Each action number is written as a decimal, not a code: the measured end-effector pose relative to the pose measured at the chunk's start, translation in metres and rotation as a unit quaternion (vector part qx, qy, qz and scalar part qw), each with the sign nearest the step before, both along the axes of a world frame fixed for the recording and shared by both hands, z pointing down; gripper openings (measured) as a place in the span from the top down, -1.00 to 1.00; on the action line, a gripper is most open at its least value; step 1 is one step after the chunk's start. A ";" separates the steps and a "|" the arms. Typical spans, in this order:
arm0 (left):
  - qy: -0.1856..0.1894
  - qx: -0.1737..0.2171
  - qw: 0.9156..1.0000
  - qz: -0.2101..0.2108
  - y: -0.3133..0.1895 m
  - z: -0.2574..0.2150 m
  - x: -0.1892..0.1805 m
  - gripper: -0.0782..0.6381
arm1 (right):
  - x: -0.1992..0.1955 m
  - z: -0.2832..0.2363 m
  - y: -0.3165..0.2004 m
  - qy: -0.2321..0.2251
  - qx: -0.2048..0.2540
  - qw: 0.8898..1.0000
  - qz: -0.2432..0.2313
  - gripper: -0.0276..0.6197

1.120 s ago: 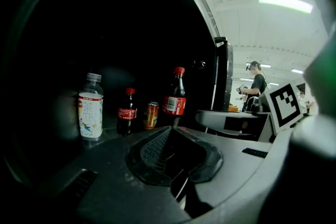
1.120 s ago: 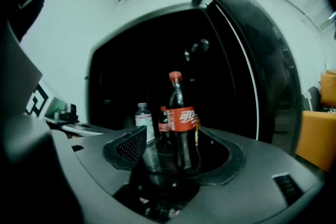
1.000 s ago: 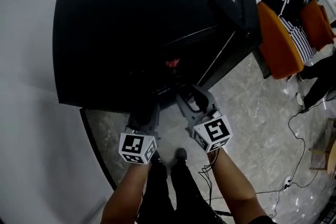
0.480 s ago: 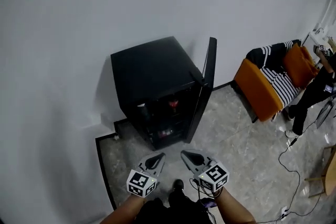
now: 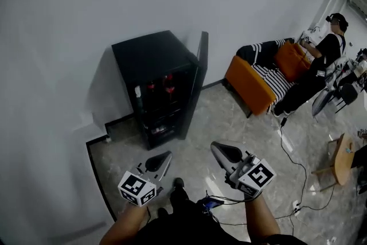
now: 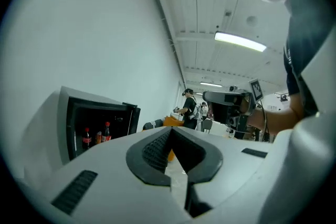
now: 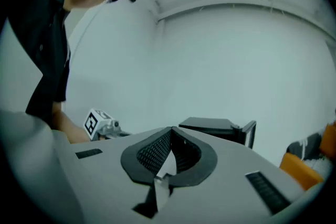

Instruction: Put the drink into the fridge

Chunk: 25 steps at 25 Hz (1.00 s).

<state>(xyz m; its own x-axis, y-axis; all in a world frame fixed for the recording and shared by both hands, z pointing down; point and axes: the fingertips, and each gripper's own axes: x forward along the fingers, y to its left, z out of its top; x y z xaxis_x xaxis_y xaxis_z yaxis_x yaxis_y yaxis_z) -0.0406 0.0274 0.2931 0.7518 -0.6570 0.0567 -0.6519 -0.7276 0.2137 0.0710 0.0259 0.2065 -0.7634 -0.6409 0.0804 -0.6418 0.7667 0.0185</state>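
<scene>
The black fridge [image 5: 150, 60] stands against the white wall with its door [image 5: 198, 80] swung open. On its upper shelf stand two red-capped cola bottles [image 5: 167, 82], which also show in the left gripper view as bottles [image 6: 86, 138] beside a can [image 6: 98, 137]. Both grippers hover well back from the fridge, above the floor. My left gripper [image 5: 165, 156] is shut and empty, its pads meeting in its own view [image 6: 170, 131]. My right gripper [image 5: 217, 148] is also shut with nothing between the pads [image 7: 170, 131]. The fridge [image 7: 210, 125] shows beyond it.
An orange sofa [image 5: 249, 84] with a striped cloth stands right of the fridge. A person [image 5: 314, 72] sits beyond it. Cables [image 5: 293, 153] run across the marble floor, and a wooden table [image 5: 343, 159] is at the right edge. My legs are below the grippers.
Both grippers have pulled back from the fridge opening and risen. The fridge now stands much farther off, its door still open.
</scene>
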 end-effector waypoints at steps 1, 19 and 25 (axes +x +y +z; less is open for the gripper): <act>-0.001 0.004 1.000 0.000 0.015 -0.003 -0.003 0.75 | -0.001 -0.002 0.018 -0.027 -0.012 1.000 -0.006 0.84; 0.055 0.022 0.998 -0.006 0.175 -0.038 0.005 0.75 | -0.022 0.045 0.172 -0.098 -0.068 0.988 -0.093 0.84; 0.041 -0.003 0.998 0.058 0.231 -0.021 0.084 0.75 | 0.014 0.067 0.227 -0.114 -0.085 0.981 -0.131 0.85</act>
<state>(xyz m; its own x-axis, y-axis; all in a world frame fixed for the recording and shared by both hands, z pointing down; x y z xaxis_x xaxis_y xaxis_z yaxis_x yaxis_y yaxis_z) 0.0429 0.2581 0.2720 0.8245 -0.5659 -0.0041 -0.5445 -0.7953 0.2666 0.0846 0.2527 0.2738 -0.9107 -0.4125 -0.0226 -0.3950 0.8854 -0.2451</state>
